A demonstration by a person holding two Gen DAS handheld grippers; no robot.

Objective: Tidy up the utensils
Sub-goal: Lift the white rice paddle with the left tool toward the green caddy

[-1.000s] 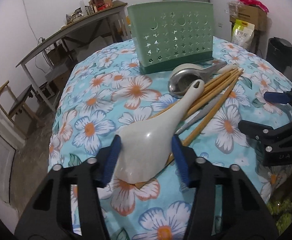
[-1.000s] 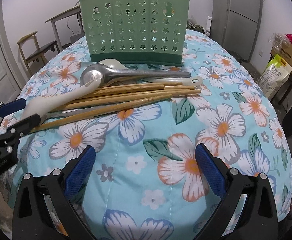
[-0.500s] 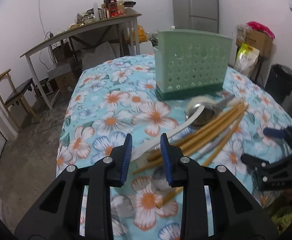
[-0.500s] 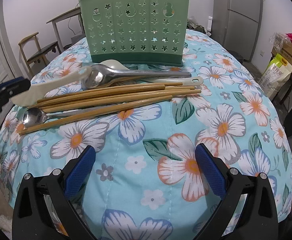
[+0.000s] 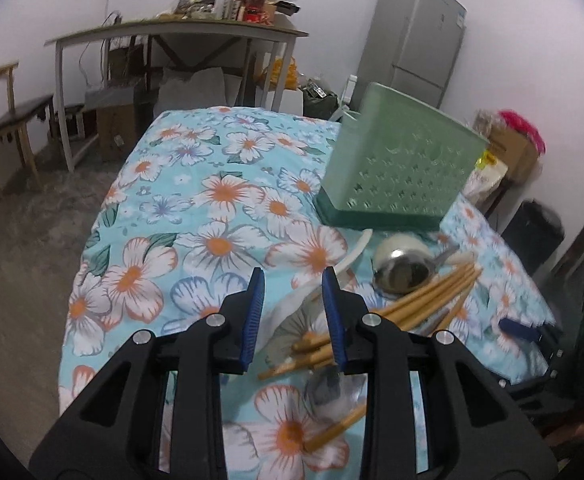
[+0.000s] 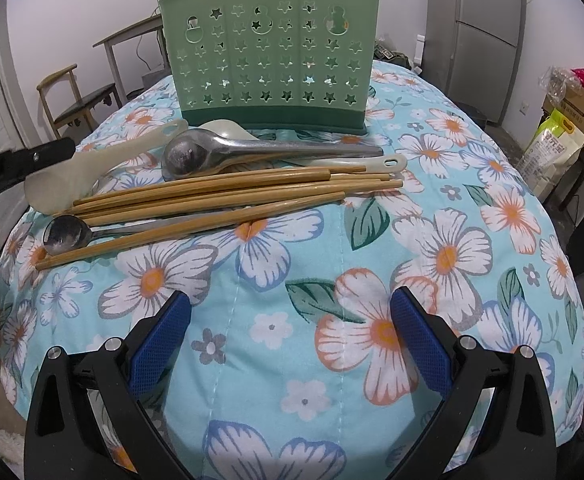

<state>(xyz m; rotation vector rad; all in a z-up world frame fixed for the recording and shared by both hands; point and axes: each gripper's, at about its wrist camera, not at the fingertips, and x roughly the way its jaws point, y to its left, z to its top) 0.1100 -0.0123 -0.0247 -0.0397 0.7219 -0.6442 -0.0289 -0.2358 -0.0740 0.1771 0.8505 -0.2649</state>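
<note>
My left gripper [image 5: 292, 312] is shut on the wide end of a white rice paddle [image 5: 292, 308] and holds it above the table; it also shows in the right wrist view [image 6: 88, 168], its handle pointing at the green perforated utensil holder [image 6: 270, 60]. Several wooden chopsticks [image 6: 232, 196], a large steel ladle [image 6: 220, 152], a small steel spoon [image 6: 66, 234] and another white paddle [image 6: 388, 162] lie in a pile before the holder [image 5: 400, 172]. My right gripper [image 6: 290, 344] is open and empty, low over the floral cloth, near the pile.
The table is covered in a blue floral cloth [image 6: 452, 240]. A wooden chair [image 5: 4, 120] and a cluttered side table [image 5: 172, 36] stand at the left, a fridge [image 5: 420, 36] behind, boxes and a black bin [image 5: 532, 232] at the right.
My left gripper closed on the white paddle's wide end and lifted it off the pile, pulling back and up. The small steel spoon under it is uncovered. My right gripper stayed still.
</note>
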